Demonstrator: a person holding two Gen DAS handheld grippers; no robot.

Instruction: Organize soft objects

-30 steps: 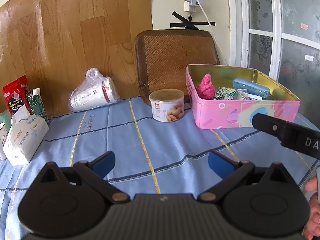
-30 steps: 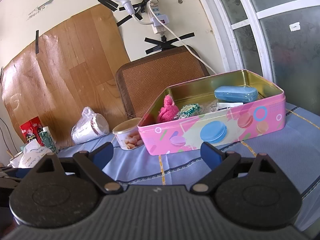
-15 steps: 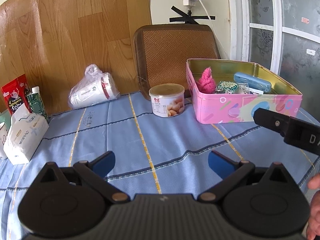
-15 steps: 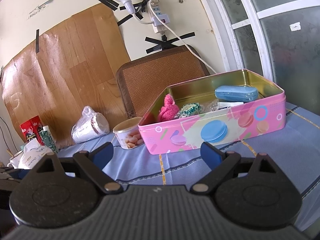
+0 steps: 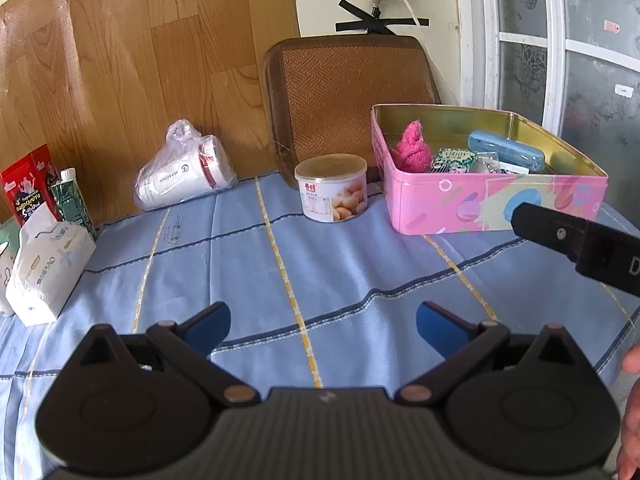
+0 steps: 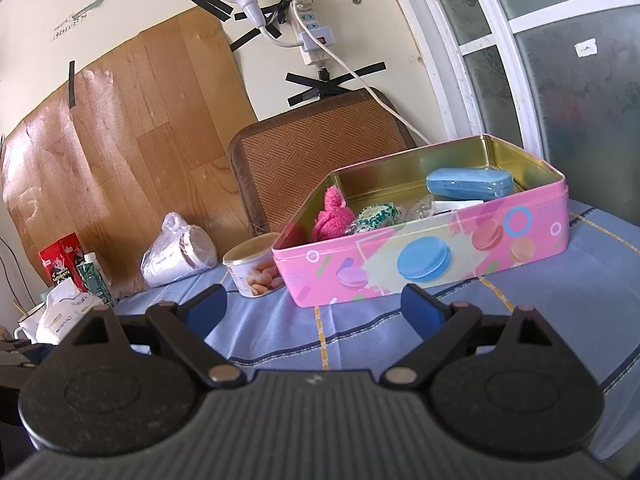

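Right wrist: right gripper spread and empty, pink tin just ahead holding pink sock; left gripper likewise spread; likely between picks, next needs a soft target.

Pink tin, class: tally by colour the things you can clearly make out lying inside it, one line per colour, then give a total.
Inside the pink tin:
Pink: 1, the fuzzy pink bundle
Green and white: 1, the speckled pouch
Blue: 1, the blue case
Total: 3
A clear wrapper and something white also lie between them, too hidden to identify.
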